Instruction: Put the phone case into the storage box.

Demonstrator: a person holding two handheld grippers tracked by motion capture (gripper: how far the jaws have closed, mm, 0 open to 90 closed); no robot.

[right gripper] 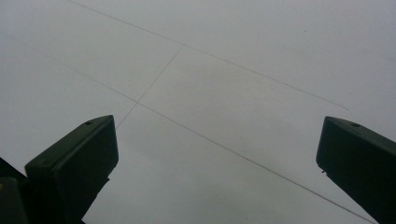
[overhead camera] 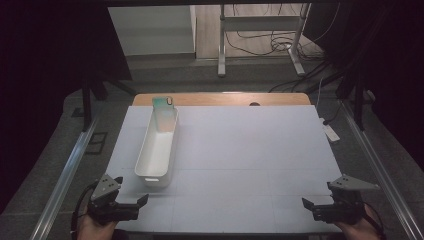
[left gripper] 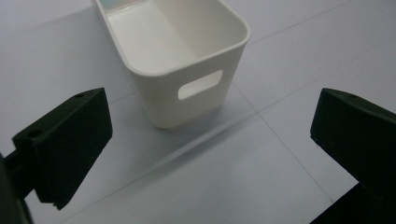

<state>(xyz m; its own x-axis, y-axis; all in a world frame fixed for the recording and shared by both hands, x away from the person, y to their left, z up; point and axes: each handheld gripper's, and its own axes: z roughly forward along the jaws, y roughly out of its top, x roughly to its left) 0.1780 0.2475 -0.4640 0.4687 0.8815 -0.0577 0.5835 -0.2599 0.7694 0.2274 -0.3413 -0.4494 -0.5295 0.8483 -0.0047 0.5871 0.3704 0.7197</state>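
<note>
Near my wide-open left gripper (overhead camera: 131, 204) stands the white bin (overhead camera: 159, 150), a phone (overhead camera: 164, 114) leaning at its far end; a careless reach could tip it, my right gripper (overhead camera: 317, 206) equally agape

White table top (overhead camera: 240, 160), crossed by thin faint lines (right gripper: 210, 135); strip of wooden edge (overhead camera: 220, 98) along its far side, with a small dark mark near the middle; metal rail (overhead camera: 70, 175) on the floor to the left and another rail (overhead camera: 375, 160) to the right; small white power strip (overhead camera: 330, 132) lying just beside the table's right edge; grey carpet (overhead camera: 200, 80) beyond; metal stand (overhead camera: 221, 45) farther back, loose cables (overhead camera: 265, 42) between its legs; dark curtains (overhead camera: 50, 50) on both sides; black floor plate (overhead camera: 97, 142) near the left rail.
</note>
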